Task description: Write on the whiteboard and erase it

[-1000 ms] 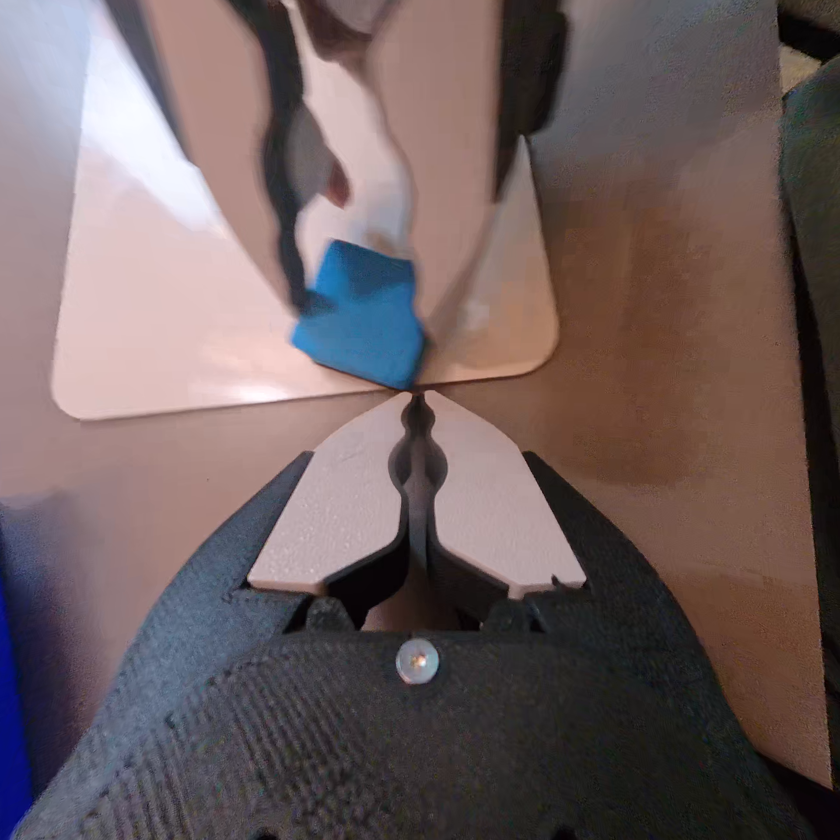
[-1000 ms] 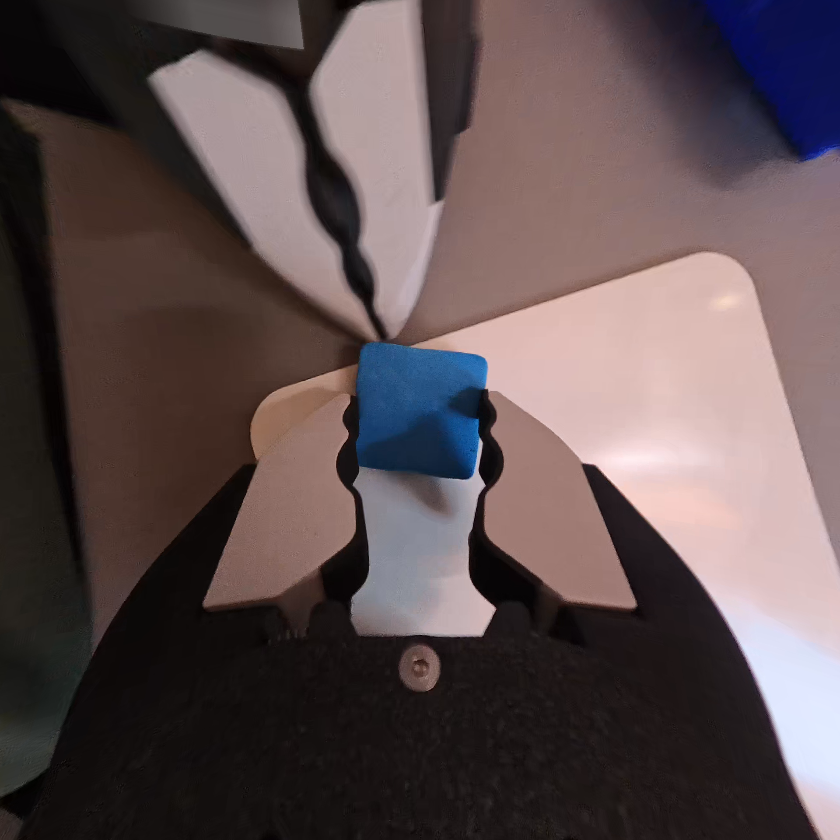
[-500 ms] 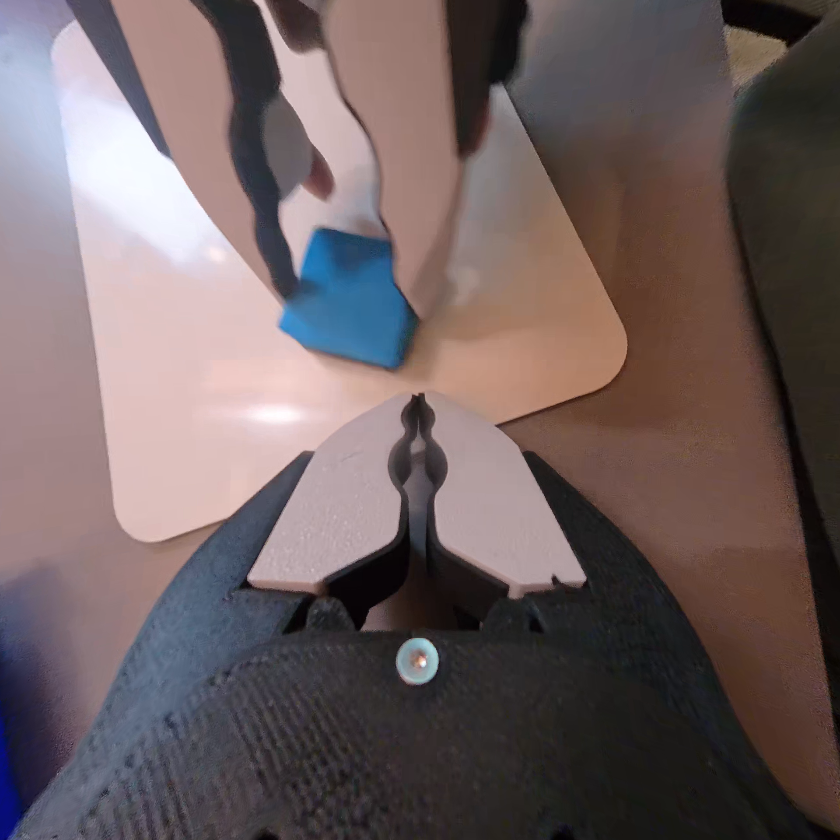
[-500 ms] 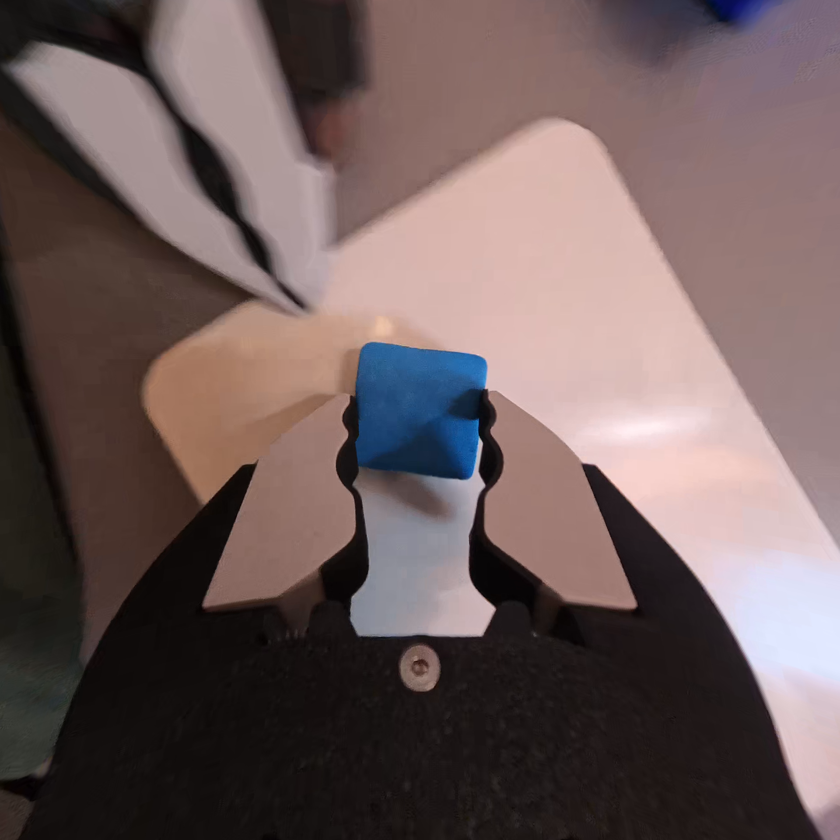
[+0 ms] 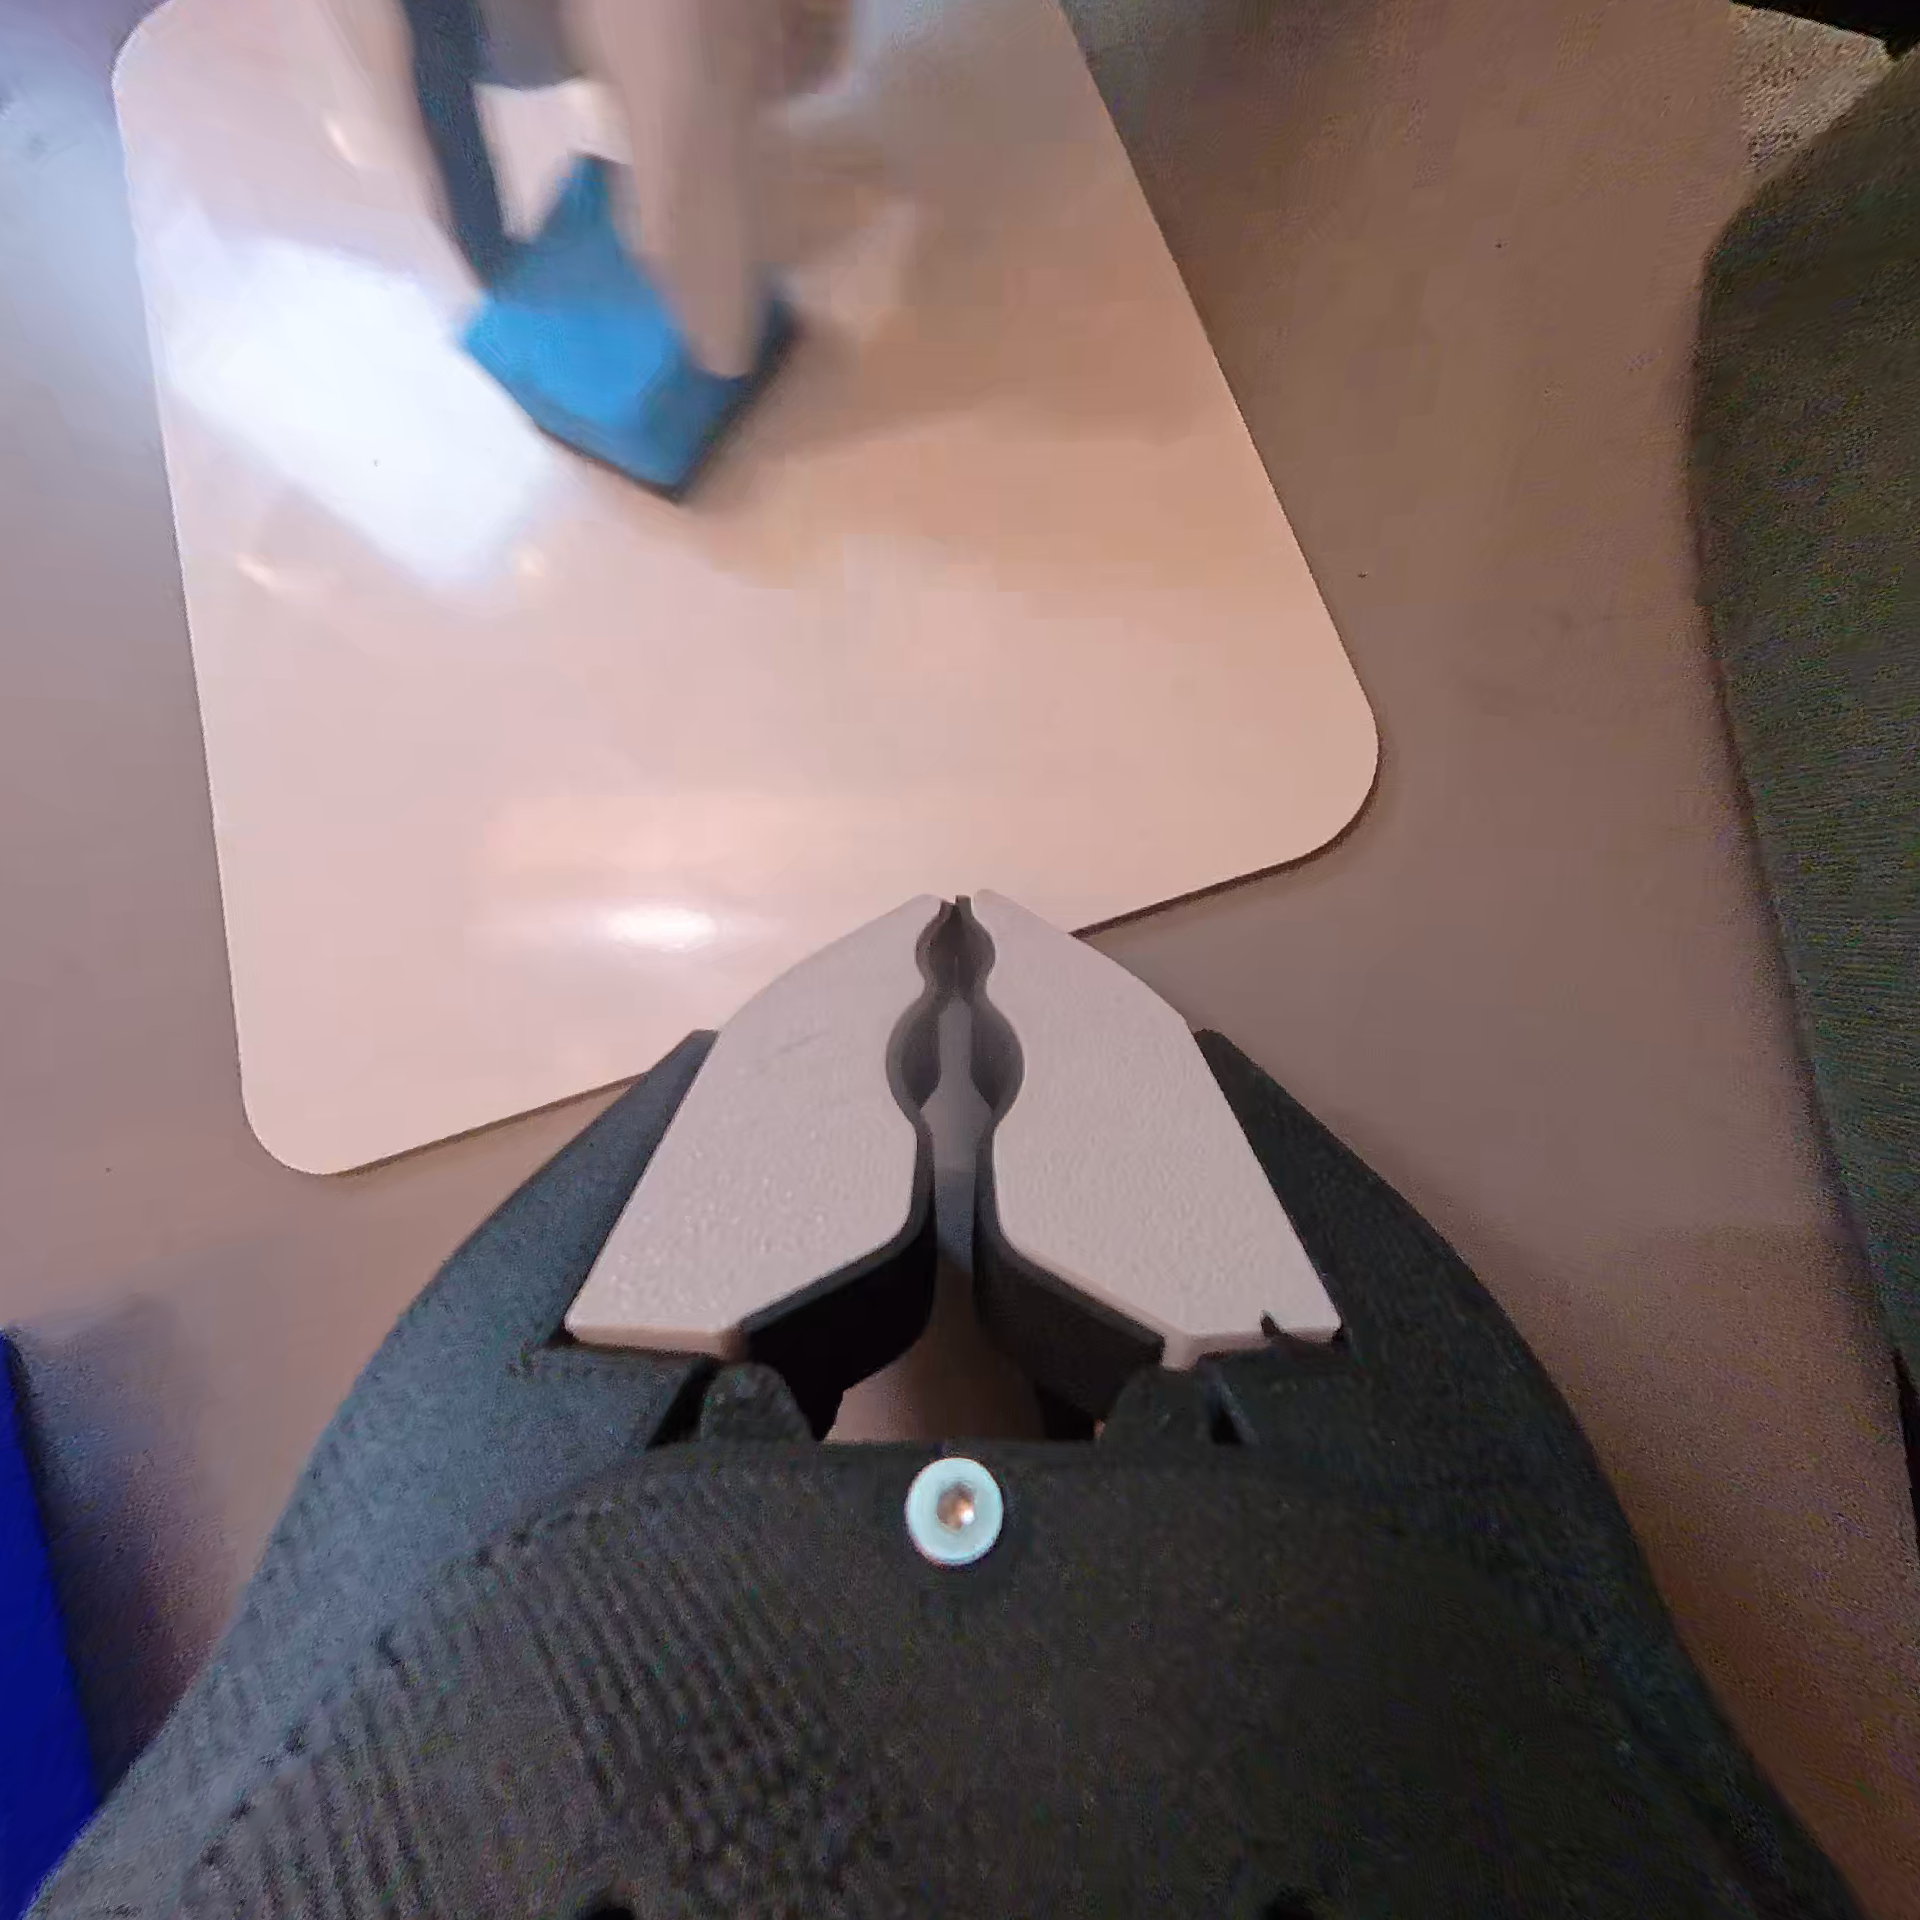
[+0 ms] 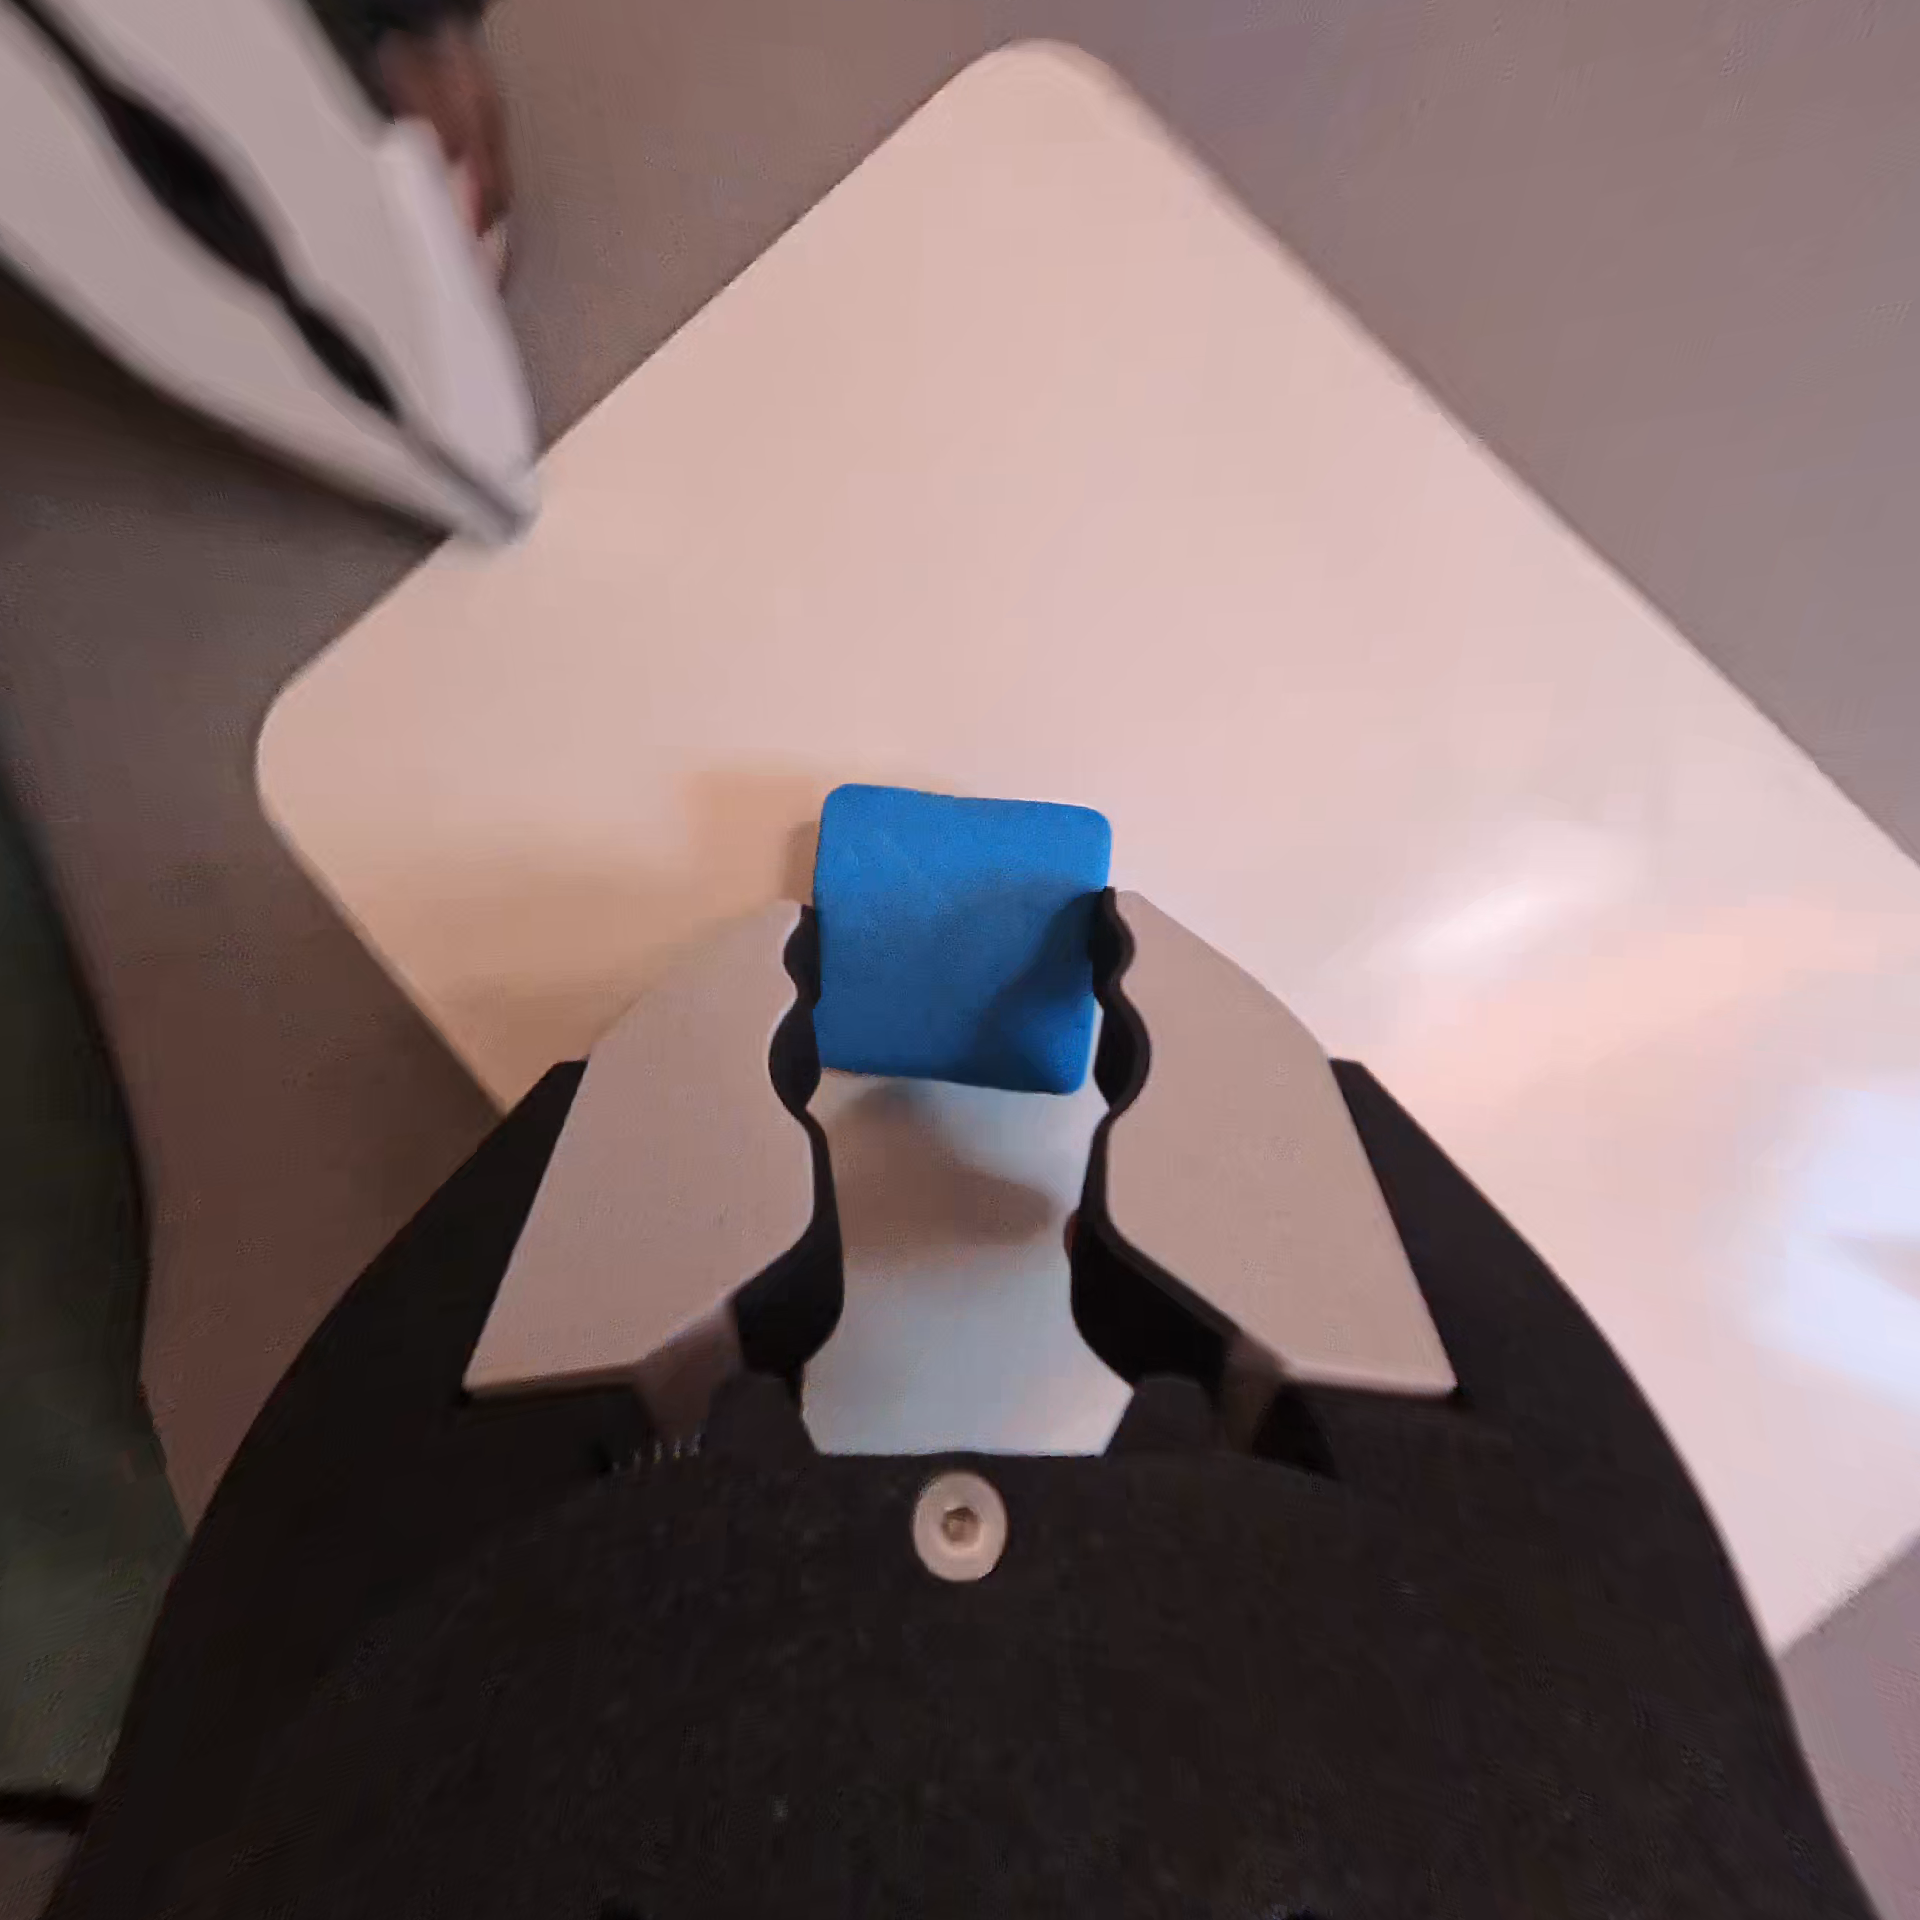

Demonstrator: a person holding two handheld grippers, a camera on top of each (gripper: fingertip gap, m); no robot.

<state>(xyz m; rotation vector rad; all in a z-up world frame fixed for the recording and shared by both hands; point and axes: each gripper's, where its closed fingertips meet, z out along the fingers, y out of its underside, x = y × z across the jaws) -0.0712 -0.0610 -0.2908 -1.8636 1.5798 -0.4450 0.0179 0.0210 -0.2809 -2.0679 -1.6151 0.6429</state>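
Observation:
A white whiteboard (image 5: 790,665) with rounded corners lies flat on the brown table; it also shows in the right wrist view (image 6: 1039,520). I see no marks on it. My right gripper (image 6: 956,914) is shut on a blue foam eraser (image 6: 951,935) and presses it on the board. In the left wrist view the eraser (image 5: 613,353) and the right gripper (image 5: 623,239) are blurred, at the board's far left. My left gripper (image 5: 961,904) is shut and empty at the board's near edge. It shows blurred at the top left of the right wrist view (image 6: 488,509).
A dark green cloth-like surface (image 5: 1829,520) runs along the right side of the left wrist view and the left edge of the right wrist view (image 6: 52,1247). A blue object (image 5: 26,1558) sits at the left wrist view's lower left edge.
My right gripper has slid the eraser from the board's near corner to its far part. My left gripper has drawn back, so more of the board shows.

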